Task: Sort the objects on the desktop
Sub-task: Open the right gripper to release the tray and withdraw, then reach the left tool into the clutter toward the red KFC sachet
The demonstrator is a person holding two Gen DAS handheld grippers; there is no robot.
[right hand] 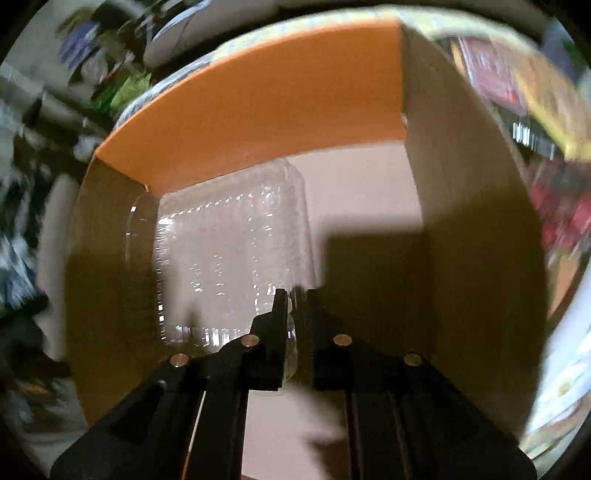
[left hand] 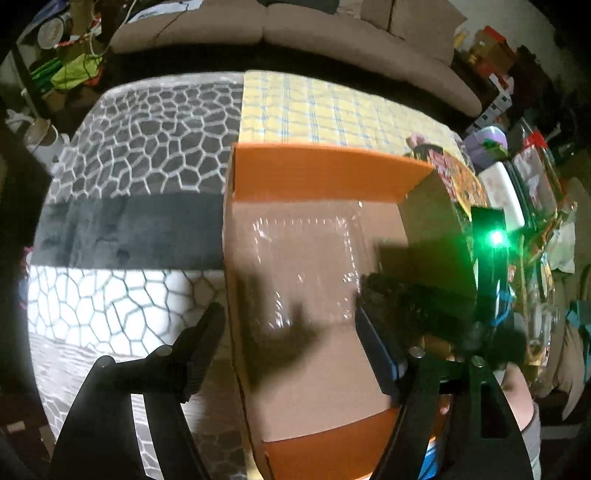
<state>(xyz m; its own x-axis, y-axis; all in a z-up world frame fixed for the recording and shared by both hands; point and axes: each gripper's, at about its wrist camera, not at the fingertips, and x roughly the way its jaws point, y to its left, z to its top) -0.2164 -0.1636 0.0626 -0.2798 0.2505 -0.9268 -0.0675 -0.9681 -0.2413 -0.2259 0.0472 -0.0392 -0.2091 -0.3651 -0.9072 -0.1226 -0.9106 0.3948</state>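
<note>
An open cardboard box point(left hand: 325, 177) with orange flaps stands on the table; in the right wrist view I look down into the box point(right hand: 258, 99). A clear plastic clamshell container point(right hand: 229, 251) lies on the box floor, faintly visible in the left wrist view point(left hand: 306, 258). My right gripper point(right hand: 295, 295) is inside the box, shut on the container's near edge. It also shows from outside in the left wrist view point(left hand: 373, 295), reaching in from the right. My left gripper point(left hand: 291, 317) is open, straddling the box's left wall, holding nothing.
The table has a grey-and-white cobble-pattern cloth point(left hand: 140, 147) on the left and a yellow checked cloth point(left hand: 332, 107) behind the box. A beige sofa point(left hand: 295, 33) runs along the back. Clutter, colourful packages point(left hand: 458, 173) and a white container point(left hand: 498, 192) crowd the right side.
</note>
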